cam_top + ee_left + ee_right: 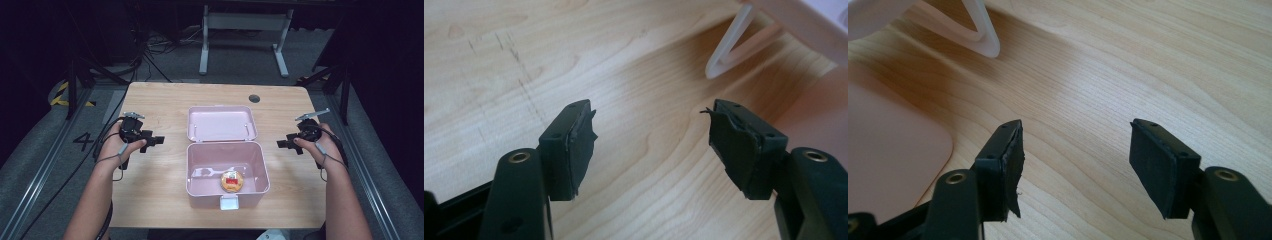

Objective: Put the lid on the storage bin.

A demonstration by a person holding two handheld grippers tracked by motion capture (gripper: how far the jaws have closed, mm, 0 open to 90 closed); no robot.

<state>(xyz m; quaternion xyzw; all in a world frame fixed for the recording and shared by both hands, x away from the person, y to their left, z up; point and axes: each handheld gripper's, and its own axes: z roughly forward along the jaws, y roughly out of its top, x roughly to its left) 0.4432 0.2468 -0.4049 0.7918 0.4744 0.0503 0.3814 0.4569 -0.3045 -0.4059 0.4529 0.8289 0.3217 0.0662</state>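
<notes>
Sitting open in the middle of the table [150, 195], the pink lunch box [226, 172] has its lid [221, 123] laid back flat behind it and one round packaged snack [232, 181] with a red label on its floor. I hold the left gripper [158, 140] just beside the box's left wall and the right gripper [281, 144] near its right, both with jaws spread wide and empty. I judge the step in hand to be shutting the box: next I must bring a gripper behind the lid's far edge and swing it forward over the base. What the label says is too small to read, and each gripper view cuts the box off to a pale corner and a white hinge strap [730, 47].
</notes>
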